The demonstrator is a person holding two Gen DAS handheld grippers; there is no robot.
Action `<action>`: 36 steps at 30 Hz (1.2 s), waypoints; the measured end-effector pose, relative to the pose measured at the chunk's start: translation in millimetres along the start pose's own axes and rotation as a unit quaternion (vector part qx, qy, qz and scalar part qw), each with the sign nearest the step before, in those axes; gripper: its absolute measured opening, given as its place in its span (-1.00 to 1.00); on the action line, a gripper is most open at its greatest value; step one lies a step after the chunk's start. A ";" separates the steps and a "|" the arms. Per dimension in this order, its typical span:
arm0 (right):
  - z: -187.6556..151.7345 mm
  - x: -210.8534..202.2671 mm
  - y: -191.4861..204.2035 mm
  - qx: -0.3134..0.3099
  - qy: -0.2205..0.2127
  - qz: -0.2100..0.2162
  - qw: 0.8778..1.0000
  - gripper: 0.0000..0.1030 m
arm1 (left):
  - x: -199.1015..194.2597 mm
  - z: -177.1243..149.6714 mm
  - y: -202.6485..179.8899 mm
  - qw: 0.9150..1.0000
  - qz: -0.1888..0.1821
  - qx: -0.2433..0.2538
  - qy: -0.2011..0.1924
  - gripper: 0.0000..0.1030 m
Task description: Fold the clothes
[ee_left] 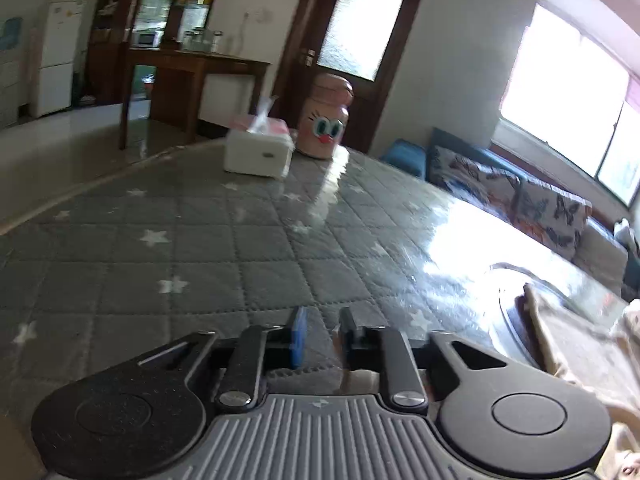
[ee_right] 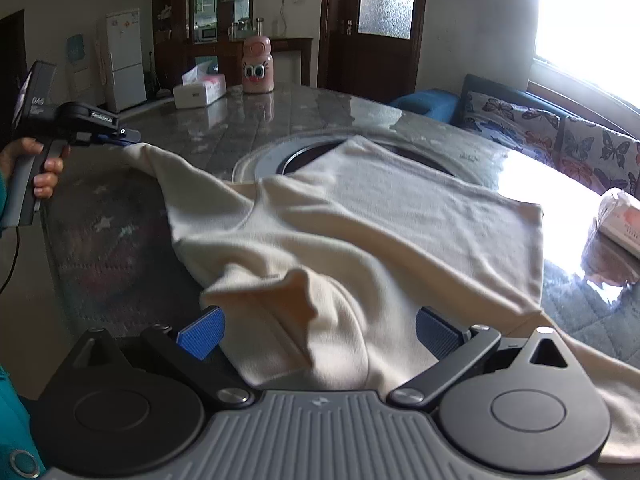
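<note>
A cream long-sleeved top lies spread on the table, one sleeve stretched to the left. My right gripper stands wide open over the near bunched part of the top. Cloth lies between its blue pads, which do not press on it. In the right wrist view, a hand holds my left gripper at the end of that sleeve. In the left wrist view, the left gripper shows a narrow gap with nothing in it, and the top lies off to its right.
The table has a grey quilted cover with stars under a glossy sheet, and a round inset partly under the top. A white tissue box and a pink cartoon bottle stand at the far end. A wrapped packet lies at the right edge. A sofa runs beyond.
</note>
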State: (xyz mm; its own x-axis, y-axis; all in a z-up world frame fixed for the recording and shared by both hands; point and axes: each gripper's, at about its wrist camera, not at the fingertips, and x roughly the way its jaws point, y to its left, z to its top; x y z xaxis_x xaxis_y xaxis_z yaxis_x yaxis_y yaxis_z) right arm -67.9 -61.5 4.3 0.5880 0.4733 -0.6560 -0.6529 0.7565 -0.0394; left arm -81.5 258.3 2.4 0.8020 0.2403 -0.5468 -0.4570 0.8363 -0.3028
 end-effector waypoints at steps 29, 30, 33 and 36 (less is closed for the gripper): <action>5.6 0.1 3.1 0.008 -0.020 0.012 1.000 1.00 | 72.9 27.9 -62.2 0.990 0.075 -0.046 0.114 -0.71; 6.4 0.1 3.7 0.007 -0.021 0.013 1.000 1.00 | 73.2 26.1 -61.0 0.990 0.080 -0.041 0.109 -0.87; 12.0 -1.3 6.4 0.003 -0.027 0.017 0.999 1.00 | 69.3 22.9 -52.4 0.992 0.069 -0.049 0.095 -0.95; 23.3 -0.6 9.2 -0.003 -0.031 0.029 0.999 0.99 | 62.1 21.1 -40.2 0.994 0.037 -0.065 0.079 -0.96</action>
State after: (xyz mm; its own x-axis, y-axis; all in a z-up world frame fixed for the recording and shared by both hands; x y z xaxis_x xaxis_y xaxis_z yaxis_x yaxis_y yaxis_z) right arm -63.2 -44.2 21.9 0.5776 0.5435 -0.6091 -0.6892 0.7246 -0.0070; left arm -5.2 249.9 -2.8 0.6990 0.2102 -0.6835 -0.5667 0.7457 -0.3503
